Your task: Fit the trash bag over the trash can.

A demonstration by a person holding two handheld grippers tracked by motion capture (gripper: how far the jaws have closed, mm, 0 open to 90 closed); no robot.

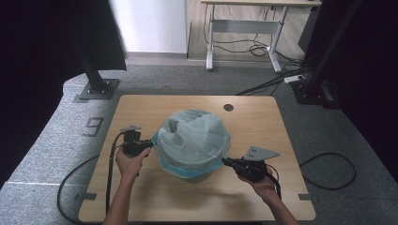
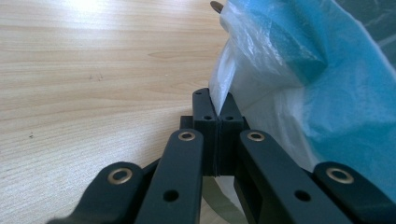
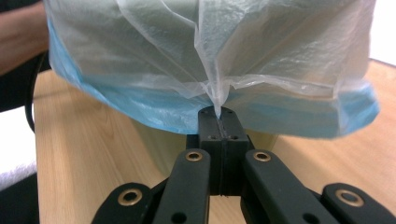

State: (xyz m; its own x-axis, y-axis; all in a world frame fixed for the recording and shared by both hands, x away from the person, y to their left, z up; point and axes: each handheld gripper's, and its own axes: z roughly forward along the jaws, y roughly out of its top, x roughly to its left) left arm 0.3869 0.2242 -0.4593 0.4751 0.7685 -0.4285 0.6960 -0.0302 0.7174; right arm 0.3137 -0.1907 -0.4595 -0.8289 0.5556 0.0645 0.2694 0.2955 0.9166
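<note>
A small bin [image 1: 193, 176] stands in the middle of the wooden table [image 1: 155, 197], draped with a thin, pale blue plastic bag [image 1: 192, 138]. At the bag's left edge, my left gripper [image 1: 150, 144] is shut on a pinch of the film; the left gripper view has the bag [image 2: 299, 79] caught between the closed pads [image 2: 205, 116]. On the opposite side, my right gripper [image 1: 225, 161] is shut on the bag's right edge. Its gripper view shows the film [image 3: 219, 65] gathered into a tuft between the pads [image 3: 231, 123].
A round cable hole [image 1: 228, 107] lies in the table's far side. Black frame posts [image 1: 96, 77] stand on the carpet at both back corners. A white desk [image 1: 244, 23] and loose cables [image 1: 277, 82] sit beyond the table.
</note>
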